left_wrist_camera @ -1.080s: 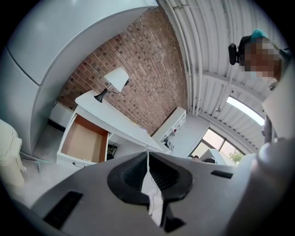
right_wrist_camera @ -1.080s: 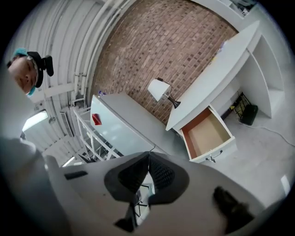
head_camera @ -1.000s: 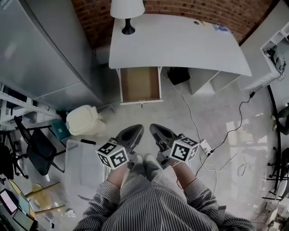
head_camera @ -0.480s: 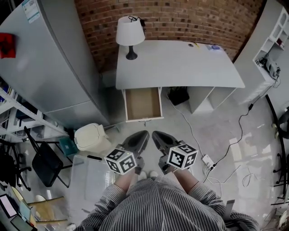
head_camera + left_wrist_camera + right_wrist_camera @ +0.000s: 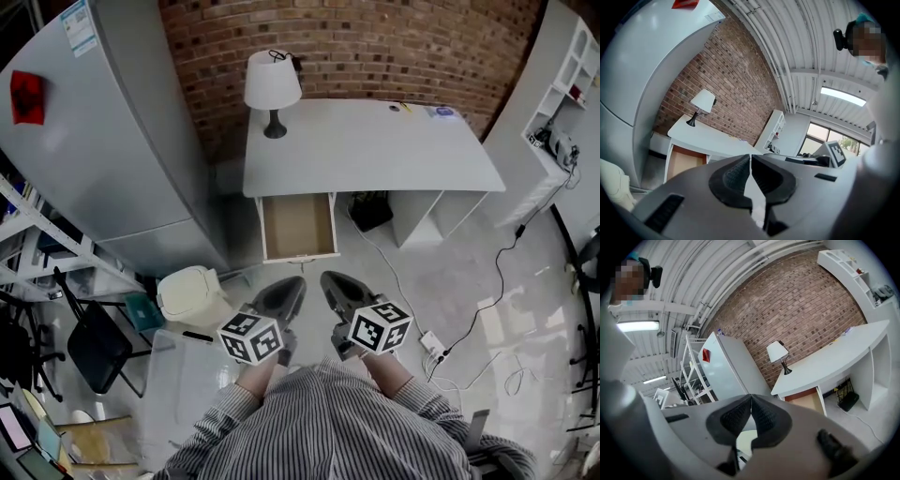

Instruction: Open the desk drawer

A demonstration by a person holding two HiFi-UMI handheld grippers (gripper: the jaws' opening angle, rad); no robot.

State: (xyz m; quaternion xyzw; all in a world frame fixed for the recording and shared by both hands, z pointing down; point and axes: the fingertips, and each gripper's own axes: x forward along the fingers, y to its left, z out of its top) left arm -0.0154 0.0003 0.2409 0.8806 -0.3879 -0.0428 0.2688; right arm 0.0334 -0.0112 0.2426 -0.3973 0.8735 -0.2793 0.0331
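The white desk stands against the brick wall, and its drawer is pulled out at the left end, showing a bare wooden inside. The same drawer shows in the left gripper view and again in the right gripper view. Both grippers are held close to the person's body, well short of the drawer. My left gripper is shut with nothing in it, its pads meeting. Beside it my right gripper is shut and empty too, jaws tip to tip.
A lamp stands on the desk's far left corner. A grey fridge rises at the left, with a cream bin and a black chair below it. Cables and a power strip trail across the floor at right. White shelving lines the right wall.
The head view has tilted up, so the desk and drawer sit lower in the frame. Both grippers have risen and rolled slightly, staying shut and side by side.
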